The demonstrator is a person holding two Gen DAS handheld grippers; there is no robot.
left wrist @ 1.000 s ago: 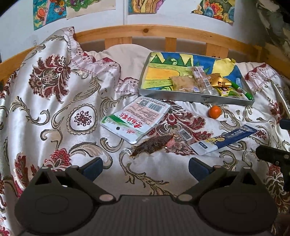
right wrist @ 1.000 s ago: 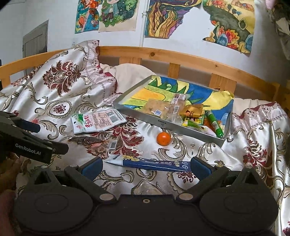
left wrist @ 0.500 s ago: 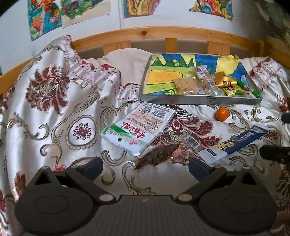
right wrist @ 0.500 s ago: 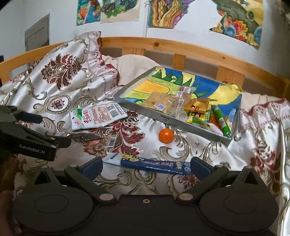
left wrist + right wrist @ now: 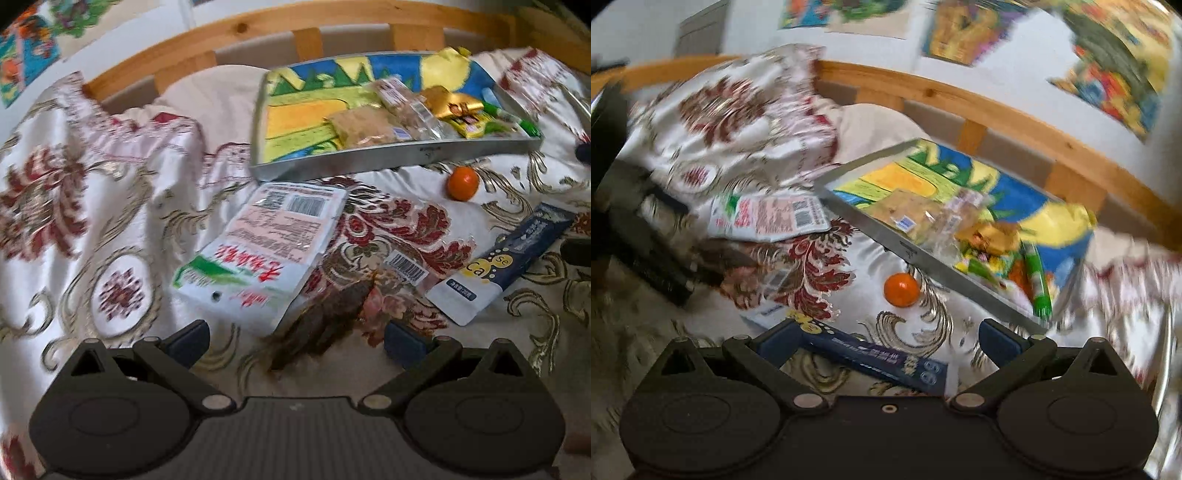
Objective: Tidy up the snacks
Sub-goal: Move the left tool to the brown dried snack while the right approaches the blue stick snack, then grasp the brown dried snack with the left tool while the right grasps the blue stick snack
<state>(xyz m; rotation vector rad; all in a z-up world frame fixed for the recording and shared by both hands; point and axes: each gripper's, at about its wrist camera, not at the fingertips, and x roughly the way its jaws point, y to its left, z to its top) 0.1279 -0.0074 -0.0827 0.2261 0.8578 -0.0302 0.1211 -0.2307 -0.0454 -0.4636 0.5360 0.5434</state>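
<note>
The snacks are lying scattered on the bed's patterned cover (image 5: 122, 206), in front of the metal tray (image 5: 406, 157) that is already holding several packets. The dark dried-fish pack (image 5: 325, 317) is sitting directly ahead of the left tool (image 5: 295, 338), between its spread, empty fingers, its long axis slanting up to the right. It looks thin, clear-wrapped and slippery, partly tucked under the white pouch (image 5: 266, 254). The right tool (image 5: 886, 338) is also gaping and holding nothing, straddling the blue sachet (image 5: 879, 356), which is lying crosswise to its fingers; the orange (image 5: 901, 290) is sitting just beyond. Both views are blurred.
</note>
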